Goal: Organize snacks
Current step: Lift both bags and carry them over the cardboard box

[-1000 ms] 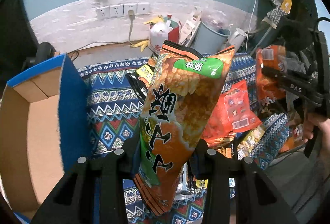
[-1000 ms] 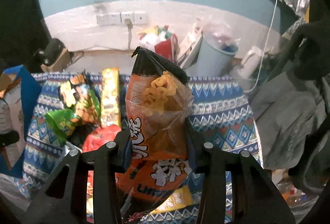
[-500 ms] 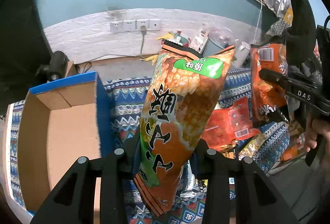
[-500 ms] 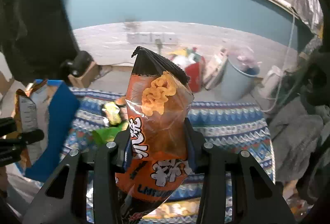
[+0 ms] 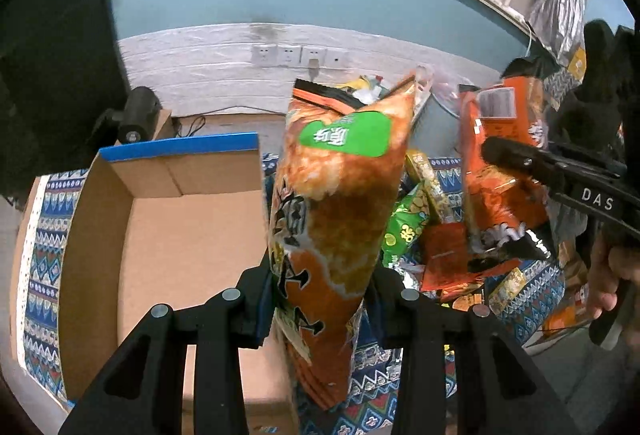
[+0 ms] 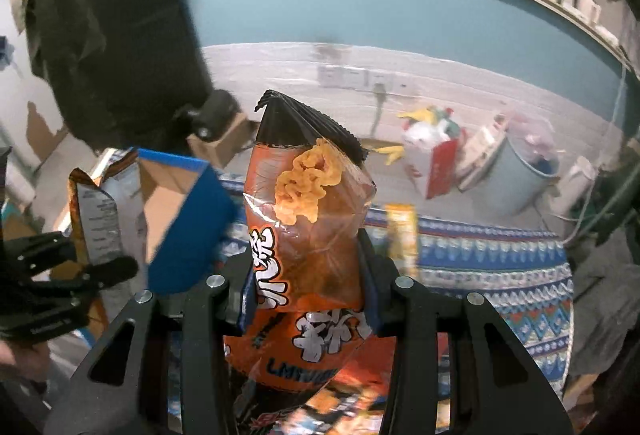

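Note:
My left gripper is shut on a tall orange rice-cracker bag with a green label, held upright at the right edge of an open cardboard box with a blue rim. My right gripper is shut on an orange bag with a black top and a curly snack picture, held upright in the air. That bag also shows at the right of the left wrist view. The left gripper's bag shows at the left of the right wrist view, beside the box.
A heap of loose snack packets lies on the blue patterned cloth right of the box. A grey bucket, a white-and-red bag and a small black camera stand by the wall with the sockets.
Both grippers have swung left with their bags. The box has come from the left edge toward the middle of the left wrist view and has entered the right wrist view.

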Action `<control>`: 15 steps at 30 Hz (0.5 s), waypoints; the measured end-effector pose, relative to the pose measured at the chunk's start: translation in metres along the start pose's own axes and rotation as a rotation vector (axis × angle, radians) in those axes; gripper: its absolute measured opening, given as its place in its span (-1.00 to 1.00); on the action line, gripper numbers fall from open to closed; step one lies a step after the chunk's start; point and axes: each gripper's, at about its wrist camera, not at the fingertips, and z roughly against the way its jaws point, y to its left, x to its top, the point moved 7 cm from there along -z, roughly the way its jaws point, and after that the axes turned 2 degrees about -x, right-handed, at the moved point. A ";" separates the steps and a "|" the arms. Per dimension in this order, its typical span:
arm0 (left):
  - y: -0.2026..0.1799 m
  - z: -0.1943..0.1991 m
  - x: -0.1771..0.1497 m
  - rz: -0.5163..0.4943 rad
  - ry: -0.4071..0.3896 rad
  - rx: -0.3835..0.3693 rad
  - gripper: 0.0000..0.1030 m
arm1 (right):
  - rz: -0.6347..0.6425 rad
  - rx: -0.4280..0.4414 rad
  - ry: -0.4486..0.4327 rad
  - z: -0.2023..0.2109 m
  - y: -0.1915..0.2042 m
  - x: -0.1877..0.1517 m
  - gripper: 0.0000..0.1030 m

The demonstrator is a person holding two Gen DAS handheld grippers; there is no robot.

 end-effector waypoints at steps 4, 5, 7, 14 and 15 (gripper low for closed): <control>0.009 0.010 -0.003 0.032 -0.014 -0.032 -0.26 | 0.031 0.053 0.012 -0.010 0.036 0.010 -0.21; 0.011 0.012 -0.003 0.042 -0.018 -0.046 -0.26 | 0.037 0.058 0.013 -0.011 0.042 0.011 -0.21; 0.015 0.018 -0.004 0.063 -0.029 -0.076 -0.28 | 0.058 0.077 0.012 -0.014 0.059 0.014 -0.21; 0.021 0.042 0.003 0.103 -0.090 -0.150 -0.32 | 0.101 0.136 0.020 -0.026 0.103 0.022 -0.21; 0.022 0.047 0.005 0.099 -0.102 -0.145 -0.32 | 0.102 0.149 0.023 -0.028 0.109 0.023 -0.21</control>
